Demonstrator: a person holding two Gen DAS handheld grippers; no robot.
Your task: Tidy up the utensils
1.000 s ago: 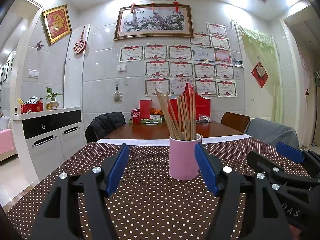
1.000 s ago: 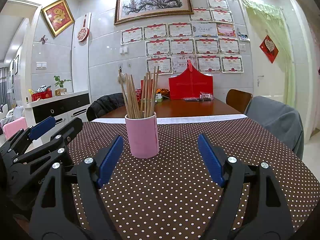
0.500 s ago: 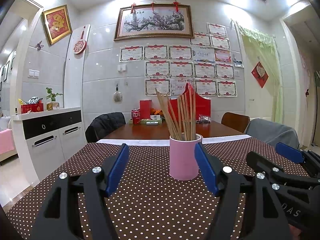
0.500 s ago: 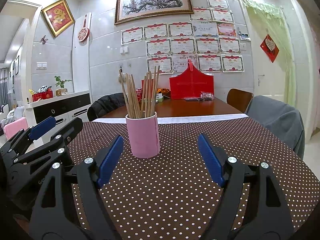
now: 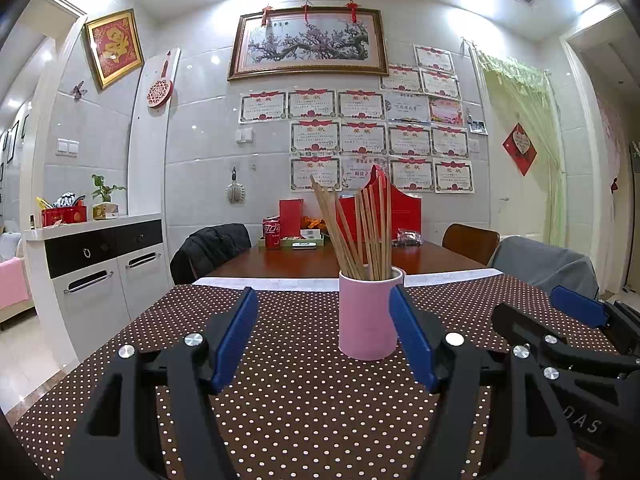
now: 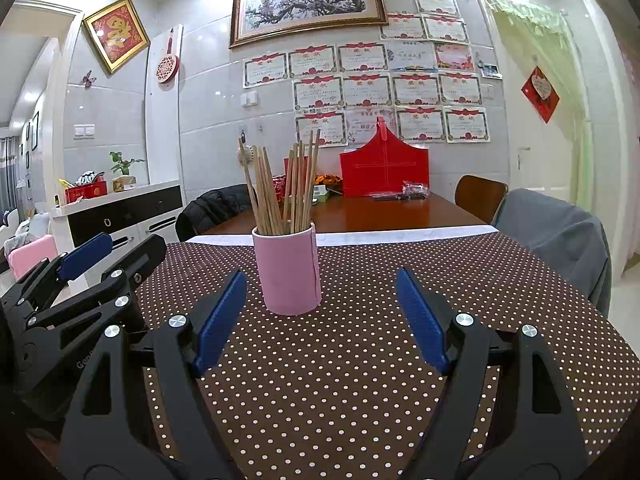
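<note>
Pink cup (image 5: 368, 316) beyond left gripper's (image 5: 324, 332) spread jaws.

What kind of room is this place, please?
Most likely a home dining room. A long table with a dotted cloth has chairs around it, a pink cup holds chopsticks, and framed art and certificates hang on the tiled wall.

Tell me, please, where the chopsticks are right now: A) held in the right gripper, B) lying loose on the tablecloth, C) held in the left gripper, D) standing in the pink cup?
D: the chopsticks stand in the pink cup, and both grippers are open and empty.
</note>
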